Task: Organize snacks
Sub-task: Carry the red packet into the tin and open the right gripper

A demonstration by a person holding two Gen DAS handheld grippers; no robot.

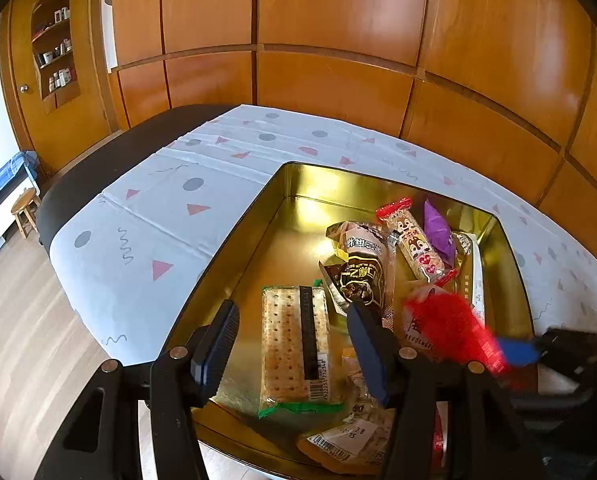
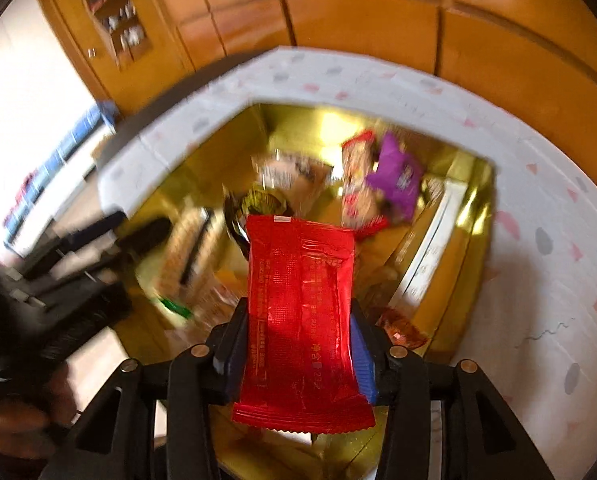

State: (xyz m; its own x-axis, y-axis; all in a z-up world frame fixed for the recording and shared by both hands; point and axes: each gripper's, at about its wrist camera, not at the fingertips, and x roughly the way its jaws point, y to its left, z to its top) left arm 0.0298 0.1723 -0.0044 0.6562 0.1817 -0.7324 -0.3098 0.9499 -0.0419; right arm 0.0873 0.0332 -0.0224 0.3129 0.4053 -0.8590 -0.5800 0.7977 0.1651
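Right gripper has its blue-padded jaws partly parted around a red sachet, which stands upright between them with both pads against its side edges; it hangs over the gold tin. Left gripper is about half open with nothing between its jaws, hovering above the tin's 6 o'clock end, over a green-edged cracker pack.

Seen from the left wrist, the gold tin sits on a white tablecloth printed with grey dots and pink triangles. Inside it, the cracker pack lies flat toward 6 o'clock. At the centre is a dark brown wrapped snack. Toward 1 o'clock lie a red-ended cartoon-print bar and, just beside it, a purple packet. A long white pack leans along the 3 o'clock wall. At 5 o'clock a clear-wrapped item with barcode labels rests against the near rim. The red sachet shows blurred around 4 o'clock.
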